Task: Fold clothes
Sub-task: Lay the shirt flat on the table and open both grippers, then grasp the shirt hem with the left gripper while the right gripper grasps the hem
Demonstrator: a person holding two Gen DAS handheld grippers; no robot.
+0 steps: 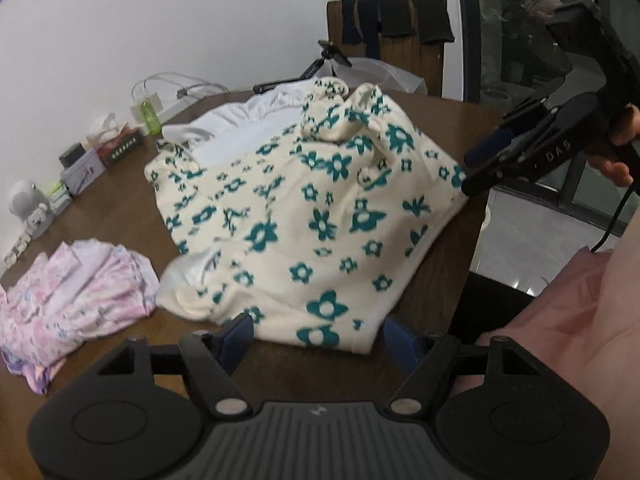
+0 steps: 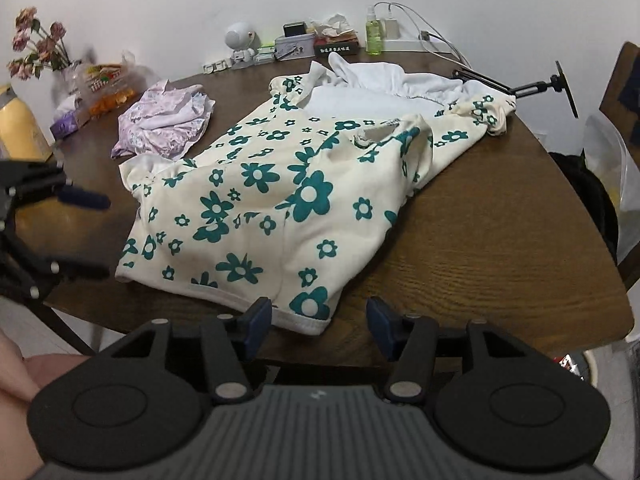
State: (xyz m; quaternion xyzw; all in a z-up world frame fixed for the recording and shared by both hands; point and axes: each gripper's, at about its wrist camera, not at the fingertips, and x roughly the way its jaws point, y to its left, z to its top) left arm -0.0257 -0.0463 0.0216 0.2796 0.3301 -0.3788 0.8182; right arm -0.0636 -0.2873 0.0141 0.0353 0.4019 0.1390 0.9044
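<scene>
**Both grippers spread wide at the floral garment's edges**

A cream cotton garment printed with teal flowers (image 2: 280, 200) is lying rumpled across the middle of the dark brown wooden table (image 2: 500, 248), partly covering a white cloth (image 2: 380, 92). The left gripper (image 1: 318, 334) and the right gripper (image 2: 318, 318) are each hovering at its near hem, the 2 blue-padded fingers (image 2: 258, 316) of each spread apart and gripping nothing. A crumpled pink-and-lilac garment (image 1: 76, 300) is sitting beside it.

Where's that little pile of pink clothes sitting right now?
The pink clothes lie bunched on the wooden table, just left of the big flowered garment in the right wrist view, with a snack bag beyond them.
</scene>
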